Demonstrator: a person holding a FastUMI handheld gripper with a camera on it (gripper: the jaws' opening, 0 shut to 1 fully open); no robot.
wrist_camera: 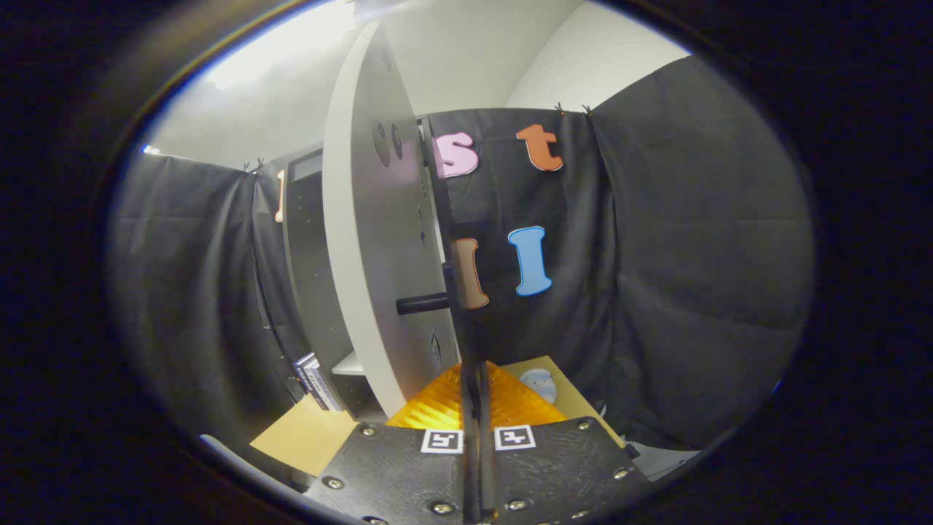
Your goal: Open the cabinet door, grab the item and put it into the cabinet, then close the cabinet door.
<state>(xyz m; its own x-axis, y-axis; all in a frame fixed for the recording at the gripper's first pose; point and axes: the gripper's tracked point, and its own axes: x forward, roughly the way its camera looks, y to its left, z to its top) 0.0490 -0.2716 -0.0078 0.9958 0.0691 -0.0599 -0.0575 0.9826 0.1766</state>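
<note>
Between the fingers: the thin dark free edge of the tall pale grey cabinet door (379, 240) is pinched by the hand-held gripper (477, 408), whose two fingers are drawn in tight on either side of it, so that only the edge itself parts them.
Door position: the panel is seen almost edge-on, swung well out from the dark cabinet body (310, 262), with the inner face turned toward the opening.
Reason for the hold: the door edge appears to be gripped so that the panel can be swung on its hinges; whether it is being opened or closed cannot be judged.
Handle: a short black cylindrical peg (423, 302) is seen projecting from the door's inner face, just above the fingers and not grasped.
Cabinet interior: a pale shelf (350, 364) is visible low in the opening, with a small dark striped object (315, 379) at its foot; its nature cannot be told.
Task item: a small round pale bluish object (539, 385), probably the item, lies on the tan surface (561, 394) just beyond the fingers, on the outer side of the door, outside the cabinet.
Obstruction: the open door stands between that object and the cabinet opening, so a path around the edge would be needed.
Surroundings: black cloth (692, 255) hangs behind.
</note>
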